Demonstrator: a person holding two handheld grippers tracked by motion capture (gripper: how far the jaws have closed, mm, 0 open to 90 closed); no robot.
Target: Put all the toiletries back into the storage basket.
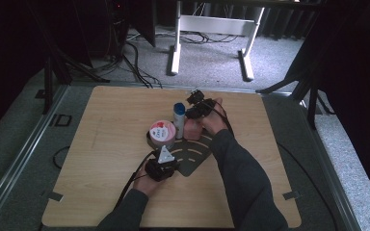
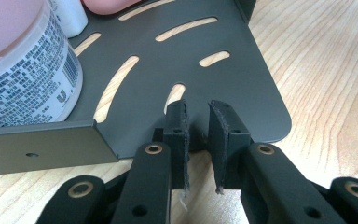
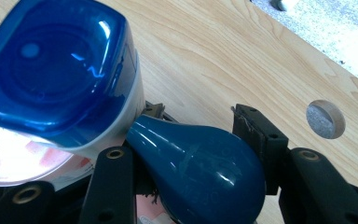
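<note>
The right gripper point(image 3: 191, 154) pinched a glossy dark-blue bulb-shaped object point(image 3: 200, 168) between its jaws, just beside a blue-capped bottle point(image 3: 56, 70). The left gripper point(image 2: 198, 126) had its jaws narrowly spread astride the edge of the slotted dark metal plate point(image 2: 223, 79). From the high view, bottle and pink-lidded tub point(image 1: 162, 131) stood mid-worktop point(image 1: 101, 192).

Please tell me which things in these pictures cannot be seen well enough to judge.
- Print on the round white tub with pink lid: too small to read, cut by the left gripper view's edge.
- Pink object on the dark slotted metal plate: the right hand partly covers it.
- Lower part of the glossy dark blue bulb-shaped cap: cut by the right gripper view's bottom edge.
</note>
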